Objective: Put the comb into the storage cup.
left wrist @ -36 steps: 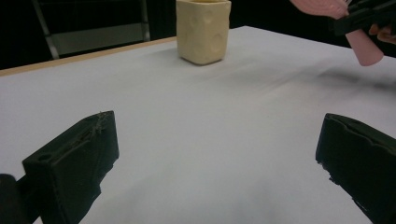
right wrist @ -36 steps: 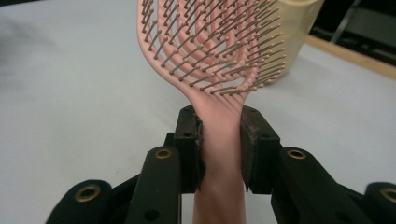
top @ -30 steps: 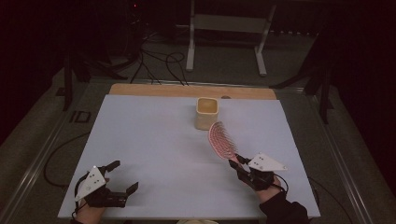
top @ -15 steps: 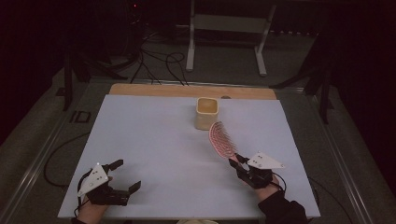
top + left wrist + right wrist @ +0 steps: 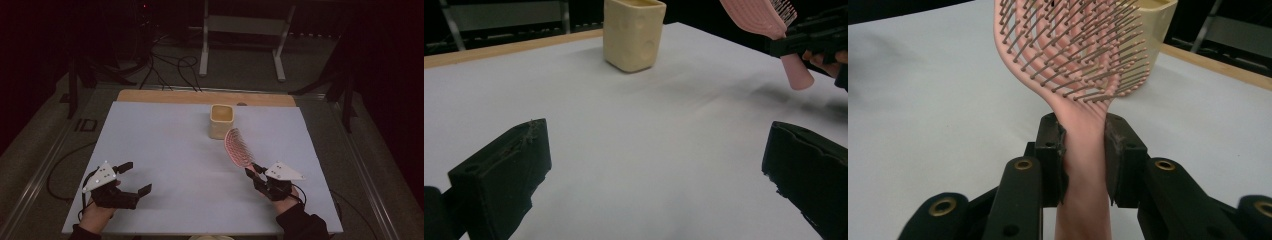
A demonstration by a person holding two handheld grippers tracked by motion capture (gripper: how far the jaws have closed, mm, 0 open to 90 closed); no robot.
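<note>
A white counter (image 5: 170, 150) with a bare wooden strip along its far edge stands in a dark room; cables lie on the floor beyond it, beside a metal stand (image 5: 240, 35). A cream cup (image 5: 221, 120) sits near the middle of the far edge, nothing blocking it. Just beside it, raised off the counter, a pink hairbrush (image 5: 238, 148) tilts up, its handle clamped in the right gripper (image 5: 256, 174) near the near right corner. The left gripper (image 5: 134, 178), near the near left corner, has its fingers apart, nothing between them.
</note>
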